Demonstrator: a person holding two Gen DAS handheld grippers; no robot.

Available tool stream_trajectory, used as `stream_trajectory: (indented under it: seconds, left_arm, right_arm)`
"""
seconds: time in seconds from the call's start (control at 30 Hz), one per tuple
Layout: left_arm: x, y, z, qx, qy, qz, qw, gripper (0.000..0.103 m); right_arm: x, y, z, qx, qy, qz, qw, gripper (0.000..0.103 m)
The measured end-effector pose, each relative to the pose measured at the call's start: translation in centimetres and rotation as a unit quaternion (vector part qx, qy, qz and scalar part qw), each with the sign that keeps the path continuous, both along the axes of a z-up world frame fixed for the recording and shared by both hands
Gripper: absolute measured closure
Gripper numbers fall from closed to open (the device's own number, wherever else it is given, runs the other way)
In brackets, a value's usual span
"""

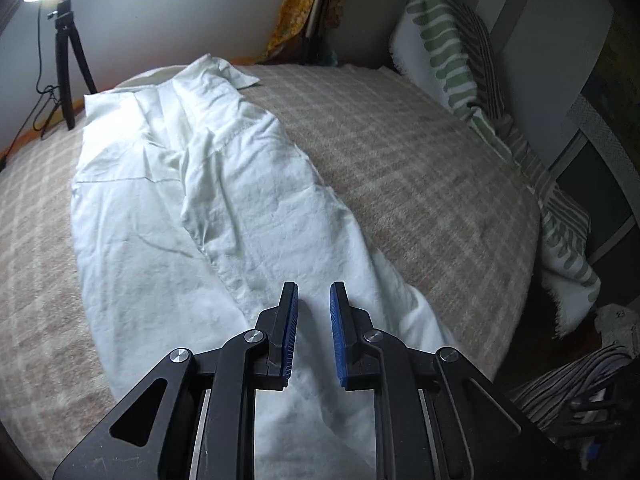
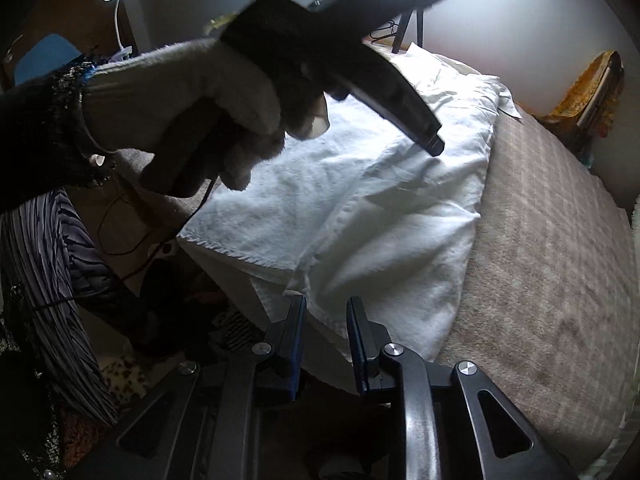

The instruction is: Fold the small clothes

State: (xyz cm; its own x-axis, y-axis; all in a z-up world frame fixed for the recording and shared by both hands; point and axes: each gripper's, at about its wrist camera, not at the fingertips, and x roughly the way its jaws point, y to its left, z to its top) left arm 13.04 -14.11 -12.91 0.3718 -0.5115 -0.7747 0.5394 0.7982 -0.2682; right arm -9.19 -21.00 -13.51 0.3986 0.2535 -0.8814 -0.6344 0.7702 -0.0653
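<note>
White cloth (image 1: 208, 200) is what you have spread before you: a wrinkled garment lying lengthwise on the beige checked blanket (image 1: 400, 168) that covers the bed. It looks folded over on itself along its length, with a stitched seam running down the middle and a hemmed, slightly frayed edge at the near end in the right wrist view (image 2: 340, 200). What kind of garment it is, you cannot tell from these views.

Your left gripper (image 1: 314, 300) hovers over the near end of the cloth, its blue-padded fingers a narrow gap apart with only fabric showing between them; it grips nothing. In the right wrist view your gloved left hand (image 2: 192, 108) holds that same tool above the middle of the garment, its tip close to the fabric; whether it touches is unclear.

Your right gripper (image 2: 326, 312) sits at the near corner of the cloth, at the bed's edge. Its fingers are parted by a modest gap, and the corner of the fabric lies just at the left fingertip, not pinched.

A green striped pillow (image 1: 452, 52) leans beside the bed, and a tripod (image 1: 68, 64) stands beyond the far end.
</note>
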Motion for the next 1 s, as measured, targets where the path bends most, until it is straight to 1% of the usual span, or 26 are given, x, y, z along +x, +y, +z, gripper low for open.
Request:
stream_trajectory:
  seconds: [0.17,0.27,0.3,0.37,0.47,0.5,0.53,0.6,0.63,0.67,0.77,0.8,0.83,0.87,0.9,0.93,1.0]
  left_arm:
    - [0.5,-0.2,-1.1,0.017,0.005,0.001,0.9998,0.090]
    - [0.7,-0.4,-1.5,0.026,0.004,0.000,0.9996,0.090]
    - [0.7,-0.5,-1.7,0.033,0.003,-0.002,0.9995,0.090]
    - [0.5,-0.5,-2.0,0.040,-0.005,-0.007,0.9992,0.090]
    - [0.0,-0.1,-1.9,0.036,-0.008,-0.009,0.9993,0.090]
    - [-0.3,0.4,-1.6,0.027,-0.008,-0.010,0.9996,0.090]
    - [-0.7,0.9,-1.2,0.019,-0.011,-0.009,0.9997,0.090]
    - [-1.8,2.4,-0.2,0.008,-0.023,-0.006,0.9997,0.090]
    - [-2.4,3.2,0.3,0.004,-0.030,-0.007,0.9995,0.088]
    - [-3.0,4.0,0.7,0.005,-0.038,-0.011,0.9992,0.087]
    - [-4.7,6.4,1.5,0.039,-0.059,-0.021,0.9973,0.086]
    - [-5.0,7.2,1.5,0.050,-0.058,-0.018,0.9969,0.086]
    - [-5.3,8.0,1.4,0.051,-0.052,-0.015,0.9972,0.085]
    - [-5.6,8.8,1.3,0.049,-0.042,-0.008,0.9978,0.084]
    - [-6.1,9.5,1.1,0.048,-0.038,0.000,0.9981,0.081]
    - [-6.7,10.1,1.0,0.053,-0.045,0.001,0.9976,0.081]
    - [-8.0,10.6,0.5,0.075,-0.066,-0.016,0.9948,0.081]
  right_arm:
    - [-0.1,-0.2,0.4,0.004,-0.005,0.000,1.000,0.082]
    - [-0.3,-0.3,0.8,0.008,-0.013,0.005,1.000,0.079]
    - [-0.3,-0.6,0.9,0.011,-0.014,0.005,1.000,0.078]
    - [-0.1,-1.5,1.3,0.032,-0.008,-0.002,0.999,0.078]
    - [1.0,-4.0,1.8,0.066,-0.005,-0.043,0.997,0.073]
    - [1.6,-4.9,1.9,0.078,0.002,-0.060,0.995,0.070]
    - [2.3,-6.2,1.7,0.093,0.015,-0.080,0.992,0.070]
    - [3.6,-8.2,1.2,0.108,0.029,-0.105,0.988,0.070]
    - [3.9,-8.8,1.0,0.104,0.024,-0.102,0.989,0.069]
    - [4.0,-9.1,0.8,0.087,0.008,-0.095,0.992,0.070]
    - [4.2,-9.4,0.8,0.047,-0.027,-0.059,0.997,0.069]
    - [4.7,-9.5,0.8,0.043,-0.023,-0.057,0.997,0.069]
    - [5.0,-9.5,0.7,0.046,-0.009,-0.057,0.997,0.069]
    - [5.5,-9.4,0.6,0.064,0.014,-0.051,0.997,0.069]
    - [5.8,-9.3,0.4,0.076,0.025,-0.046,0.996,0.071]
    - [5.7,-9.1,0.2,0.075,0.022,-0.041,0.996,0.071]
    - [5.2,-8.2,-0.3,0.042,-0.013,-0.008,0.999,0.071]
